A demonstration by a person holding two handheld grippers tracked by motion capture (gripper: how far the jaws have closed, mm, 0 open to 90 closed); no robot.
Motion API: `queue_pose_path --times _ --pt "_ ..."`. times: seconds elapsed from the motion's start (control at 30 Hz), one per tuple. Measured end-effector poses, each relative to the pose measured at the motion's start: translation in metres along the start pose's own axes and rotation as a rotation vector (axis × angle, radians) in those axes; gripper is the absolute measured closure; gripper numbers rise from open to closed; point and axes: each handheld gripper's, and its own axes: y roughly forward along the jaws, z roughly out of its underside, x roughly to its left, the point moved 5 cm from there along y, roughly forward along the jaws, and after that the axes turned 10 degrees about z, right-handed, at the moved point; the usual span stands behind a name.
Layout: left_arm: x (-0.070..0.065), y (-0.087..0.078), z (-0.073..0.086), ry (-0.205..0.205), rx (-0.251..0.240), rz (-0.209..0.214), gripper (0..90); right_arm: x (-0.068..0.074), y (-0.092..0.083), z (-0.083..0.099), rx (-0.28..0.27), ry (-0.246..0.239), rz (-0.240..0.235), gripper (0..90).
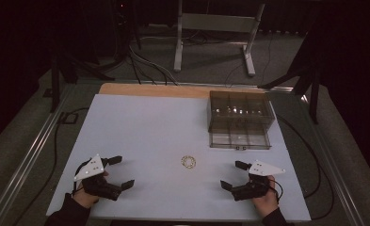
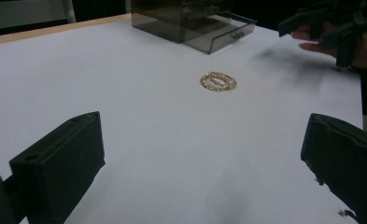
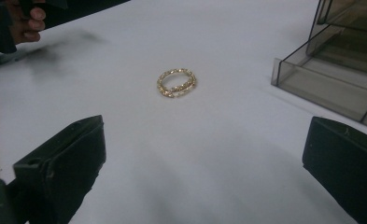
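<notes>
A coiled gold chain bracelet point(image 1: 188, 162) lies flat on the white table point(image 1: 145, 127), midway between the two grippers. It appears ahead of the jaws in the left gripper view point(image 2: 218, 81) and in the right gripper view point(image 3: 176, 82). My left gripper point(image 1: 122, 172) rests at the table's near left, open, with nothing between its jaws. At the near right my right gripper point(image 1: 234, 174) is open too and holds nothing. Both point inward toward the bracelet, well short of it.
A smoky transparent drawer box point(image 1: 240, 117) stands at the back right of the table, its lower drawer point(image 1: 239, 140) pulled out toward the front. A wooden strip point(image 1: 149, 89) runs along the far edge. Cables point(image 1: 314, 165) trail off the right side.
</notes>
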Motion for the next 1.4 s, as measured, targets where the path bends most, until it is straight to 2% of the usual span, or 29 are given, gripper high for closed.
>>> queue_pose_path --times 0.13,0.2,0.33,0.47,0.5,0.77,0.93,1.2,1.4 --pt "-0.001 0.0 -0.001 0.004 -0.005 0.001 0.5 0.0 0.0 0.0 0.003 0.005 -0.008 0.0" --pt "-0.002 0.0 -0.001 0.005 0.002 -0.001 0.5 0.0 0.0 -0.001 -0.002 0.0 0.012 0.0" --pt "-0.003 0.002 0.0 0.01 0.013 -0.007 0.5 -0.001 -0.001 -0.001 0.003 0.003 0.011 0.0" --pt "-0.003 0.003 0.001 0.007 0.017 0.004 0.5 -0.001 -0.001 -0.002 0.011 0.011 0.016 0.0" --pt "-0.003 0.003 0.0 0.005 0.013 0.007 0.5 -0.001 -0.001 -0.004 0.011 0.013 0.029 0.0" --pt "-0.004 0.003 0.001 -0.001 0.012 0.015 0.5 0.005 -0.001 -0.017 0.024 0.065 -0.009 0.0" --pt "-0.004 0.004 0.0 0.001 0.011 0.017 0.5 0.007 -0.002 -0.029 0.005 0.039 0.008 0.0" --pt "-0.004 0.002 -0.001 -0.005 0.004 0.02 0.5 0.01 -0.003 -0.053 -0.022 0.011 -0.007 0.0" --pt "-0.004 0.002 -0.002 -0.008 -0.001 0.019 0.5 0.014 0.003 -0.068 -0.031 -0.013 -0.024 0.0"
